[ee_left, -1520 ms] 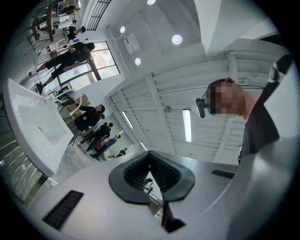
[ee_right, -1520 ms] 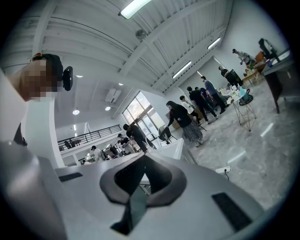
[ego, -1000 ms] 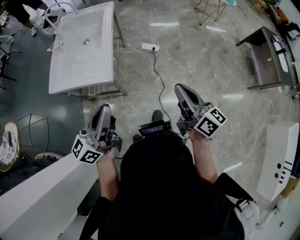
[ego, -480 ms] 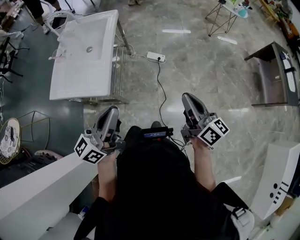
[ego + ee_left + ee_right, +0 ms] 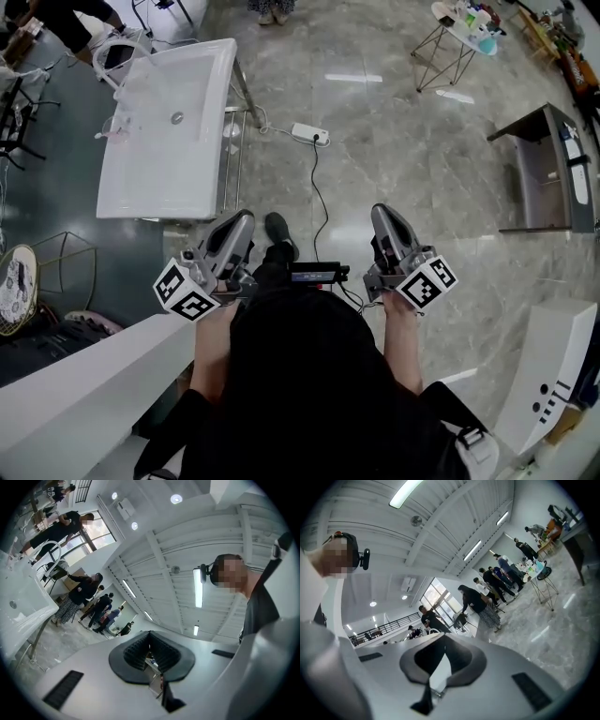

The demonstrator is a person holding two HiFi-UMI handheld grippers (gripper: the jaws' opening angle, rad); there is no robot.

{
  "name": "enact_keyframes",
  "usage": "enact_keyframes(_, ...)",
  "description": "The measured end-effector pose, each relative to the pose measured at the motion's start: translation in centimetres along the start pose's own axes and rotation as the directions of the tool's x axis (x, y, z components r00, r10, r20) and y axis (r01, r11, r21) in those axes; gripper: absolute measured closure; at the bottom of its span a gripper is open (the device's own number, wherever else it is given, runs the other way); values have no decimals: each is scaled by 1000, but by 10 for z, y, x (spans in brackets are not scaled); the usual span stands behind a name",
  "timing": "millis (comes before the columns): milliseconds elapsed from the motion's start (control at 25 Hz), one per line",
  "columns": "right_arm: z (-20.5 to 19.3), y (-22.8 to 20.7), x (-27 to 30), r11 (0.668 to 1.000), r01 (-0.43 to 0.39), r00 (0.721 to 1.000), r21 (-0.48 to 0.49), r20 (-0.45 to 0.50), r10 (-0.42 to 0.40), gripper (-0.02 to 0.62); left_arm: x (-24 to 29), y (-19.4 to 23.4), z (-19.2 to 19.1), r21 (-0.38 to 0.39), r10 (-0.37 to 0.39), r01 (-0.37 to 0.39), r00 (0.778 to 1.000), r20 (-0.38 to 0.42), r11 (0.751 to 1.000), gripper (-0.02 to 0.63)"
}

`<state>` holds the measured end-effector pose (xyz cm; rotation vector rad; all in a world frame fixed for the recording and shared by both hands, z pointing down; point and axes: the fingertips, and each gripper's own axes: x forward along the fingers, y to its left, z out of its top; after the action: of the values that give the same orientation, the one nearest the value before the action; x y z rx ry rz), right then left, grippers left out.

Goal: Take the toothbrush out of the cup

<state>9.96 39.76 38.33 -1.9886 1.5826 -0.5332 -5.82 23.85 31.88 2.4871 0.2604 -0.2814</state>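
Note:
In the head view a white sink (image 5: 169, 141) on a metal frame stands at the upper left, with a small pinkish thing (image 5: 112, 134) on its left rim that is too small to identify. No cup or toothbrush can be made out. My left gripper (image 5: 242, 220) is held over the floor just below the sink's near right corner, shut and empty. My right gripper (image 5: 384, 214) is level with it on the right, also shut with nothing in it. The left gripper view shows the left gripper (image 5: 150, 644) with jaws together, and the sink (image 5: 18, 606) at far left. The right gripper (image 5: 440, 653) is shut in its own view.
A power strip (image 5: 309, 134) and its black cable lie on the marble floor ahead. A grey cabinet (image 5: 544, 169) stands at the right, a wire side table (image 5: 459, 33) with bottles at top right, a white counter (image 5: 75, 375) at lower left. Several people stand beyond.
The sink and the floor have slid down the head view as the person walks forward. Both grippers went along with the person and stayed shut.

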Motion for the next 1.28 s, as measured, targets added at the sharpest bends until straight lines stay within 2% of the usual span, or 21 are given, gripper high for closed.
enact_keyframes(240, 16, -25, 36, 999, 41, 999, -23, -3, -42, 589, 40, 47, 8, -40, -37, 38, 999, 8, 998, 598)
enact_keyframes(400, 24, -36, 76, 998, 56, 998, -38, -28, -57, 589, 59, 86, 27, -53, -43, 45, 998, 39, 998, 598)
enact_keyframes(680, 43, -28, 178, 994, 9, 993, -112, -112, -22, 589, 50, 169, 72, -89, 33, -19, 987, 157, 996, 597)
enact_keyframes(840, 46, -11, 239, 987, -26, 982, -161, -191, -5, 589, 22, 223, 98, -130, 112, -81, 961, 251, 988, 597)
enact_keyframes(1040, 50, 20, 301, 978, -60, 964, -199, -265, 5, 589, -12, 281, 123, -209, 180, -111, 919, 351, 972, 597)
enact_keyframes(1160, 50, 43, 327, 972, -90, 956, -218, -291, 23, 589, -28, 292, 142, -212, 193, -114, 895, 403, 971, 597)
enact_keyframes(1280, 45, 45, 342, 967, -121, 947, -226, -318, 44, 589, -34, 298, 146, -198, 202, -125, 877, 436, 972, 597)
